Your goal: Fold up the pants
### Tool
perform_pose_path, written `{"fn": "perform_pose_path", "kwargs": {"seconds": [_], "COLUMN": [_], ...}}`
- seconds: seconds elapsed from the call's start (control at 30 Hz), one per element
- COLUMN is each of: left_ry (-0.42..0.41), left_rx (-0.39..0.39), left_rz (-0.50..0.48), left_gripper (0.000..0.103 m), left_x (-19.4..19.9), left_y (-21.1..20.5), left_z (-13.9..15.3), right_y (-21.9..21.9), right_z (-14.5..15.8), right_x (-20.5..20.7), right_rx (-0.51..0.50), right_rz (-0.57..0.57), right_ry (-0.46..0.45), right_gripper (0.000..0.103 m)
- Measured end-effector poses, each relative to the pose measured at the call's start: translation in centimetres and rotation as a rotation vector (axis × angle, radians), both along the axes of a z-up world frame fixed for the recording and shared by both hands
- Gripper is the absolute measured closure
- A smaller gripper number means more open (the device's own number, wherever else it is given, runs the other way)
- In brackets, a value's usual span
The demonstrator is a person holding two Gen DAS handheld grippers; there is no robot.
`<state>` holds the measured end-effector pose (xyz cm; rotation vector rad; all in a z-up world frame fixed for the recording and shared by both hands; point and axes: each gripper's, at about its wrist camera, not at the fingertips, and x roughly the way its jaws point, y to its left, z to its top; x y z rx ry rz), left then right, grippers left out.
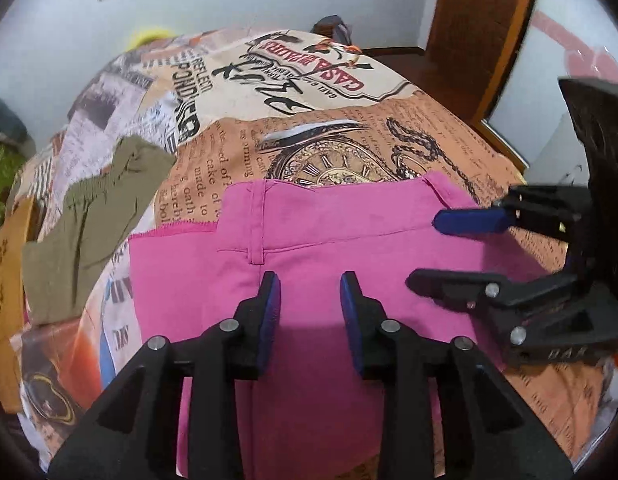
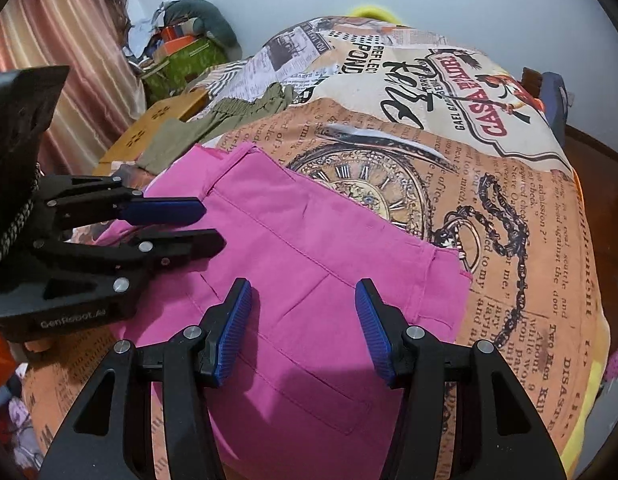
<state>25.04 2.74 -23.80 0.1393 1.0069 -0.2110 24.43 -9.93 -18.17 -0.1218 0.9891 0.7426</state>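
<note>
Pink pants lie folded flat on a bed with a newspaper-print cover; the waistband with its belt loop is at the far side. My left gripper hovers over the pants, open, with a gap between its blue pads and nothing in it. The right gripper reaches in from the right over the waistband corner. In the right wrist view the pants spread below my right gripper, which is open and holds nothing. The left gripper comes in from the left above the fabric's left edge.
An olive green garment lies crumpled on the bed left of the pants, also seen as the olive garment. A yellow cardboard box and a cluttered green box stand beyond the bed. Wooden furniture rises at the back right.
</note>
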Motion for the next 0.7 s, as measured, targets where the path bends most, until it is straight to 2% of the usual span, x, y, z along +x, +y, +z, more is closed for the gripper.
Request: {"fn": "perform_pose_path", "kwargs": {"seconds": [0.07, 0.17, 0.23, 0.27, 0.4, 0.7], "left_ry": [-0.008, -0.004, -0.022, -0.028, -0.024, -0.013], "left_rx": [0.02, 0.007, 0.024, 0.023, -0.026, 0.017], "left_rz": [-0.005, 0.003, 0.034, 0.043, 0.093, 0.193], "left_gripper": [0.064, 0.062, 0.045, 0.043, 0.042, 0.042], "left_x": [-0.3, -0.9, -1.5, -1.7, -3.4, -7.0], "left_y": [-0.1, 0.4, 0.9, 1.1, 3.1, 6.3], "left_z": [0.1, 0.3, 0.6, 0.7, 1.1, 0.7], "right_y": [-0.2, -0.8, -1.4, -1.9, -3.5, -7.4], "right_z": [0.1, 0.3, 0.5, 0.6, 0.8, 0.7], "right_x": [-0.3, -0.8, -1.2, -1.5, -2.7, -4.5], "right_rx": [-0.01, -0.008, -0.002, -0.003, -0.021, -0.031], "right_rz": [-0.002, -0.016, -0.028, -0.034, -0.054, -0.135], "right_ry": [-0.005, -0.002, 0.005, 0.007, 0.01, 0.03], "right_gripper": [0.053, 0.053, 0.053, 0.053, 0.053, 0.053]}}
